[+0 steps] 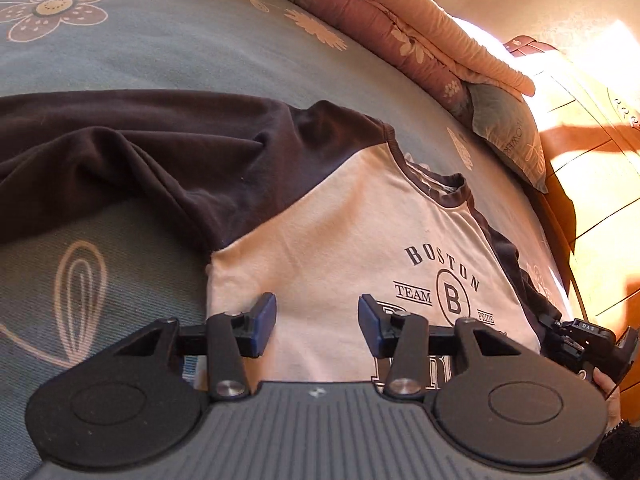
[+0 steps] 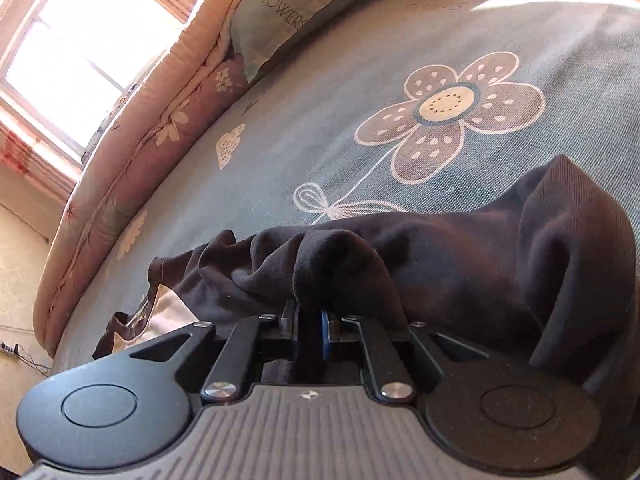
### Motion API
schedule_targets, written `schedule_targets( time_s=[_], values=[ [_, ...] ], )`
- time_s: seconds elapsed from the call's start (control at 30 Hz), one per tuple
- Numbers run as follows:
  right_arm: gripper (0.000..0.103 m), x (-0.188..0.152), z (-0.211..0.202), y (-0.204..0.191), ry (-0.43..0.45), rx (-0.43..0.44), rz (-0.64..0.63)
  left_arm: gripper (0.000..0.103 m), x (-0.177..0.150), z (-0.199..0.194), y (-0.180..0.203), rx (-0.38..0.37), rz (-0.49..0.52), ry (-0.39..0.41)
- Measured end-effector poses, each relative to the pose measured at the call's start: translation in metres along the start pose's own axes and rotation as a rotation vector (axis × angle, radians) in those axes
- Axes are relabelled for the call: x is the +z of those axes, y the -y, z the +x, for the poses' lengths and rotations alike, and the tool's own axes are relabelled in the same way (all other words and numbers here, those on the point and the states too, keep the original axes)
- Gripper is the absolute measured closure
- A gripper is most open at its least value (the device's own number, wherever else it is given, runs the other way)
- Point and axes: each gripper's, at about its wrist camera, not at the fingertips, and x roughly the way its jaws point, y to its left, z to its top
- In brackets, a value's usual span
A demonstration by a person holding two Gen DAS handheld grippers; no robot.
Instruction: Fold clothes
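Observation:
A cream shirt [image 1: 340, 232] with dark brown sleeves and a "BOSTON" print lies front up on the bed. One dark sleeve [image 1: 140, 152] stretches out to the left in the left wrist view. My left gripper [image 1: 317, 320] hovers over the cream body below the armpit, open, with nothing between its blue pads. My right gripper [image 2: 310, 320] is shut on a bunched fold of the other dark sleeve [image 2: 440, 264], which drapes over its fingers. The left wrist view catches that same gripper at the shirt's right edge, in a person's hand [image 1: 608, 388].
The blue-green bedsheet [image 1: 160, 52] has flower prints. A rolled pink quilt [image 1: 380, 12] and a pillow [image 1: 508, 132] lie along the bed's far edge. Sunlit wooden furniture [image 1: 592, 160] stands beside the bed. A bright window [image 2: 80, 48] and cables on the floor [image 2: 16, 352] show at the left.

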Motion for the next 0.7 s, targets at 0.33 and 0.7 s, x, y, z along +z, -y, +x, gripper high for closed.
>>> schedule_targets(
  time_s=[0.33,0.7],
  values=[
    [0.048,-0.108,-0.039,-0.079,-0.253,0.006,-0.569,0.043,-0.078,-0.023,0.065,0.004,0.434,-0.135],
    [0.039,-0.178,-0.132,-0.070,-0.249,-0.063,-0.832,0.038,-0.143,-0.109,0.062,0.045,0.490,-0.178]
  ],
)
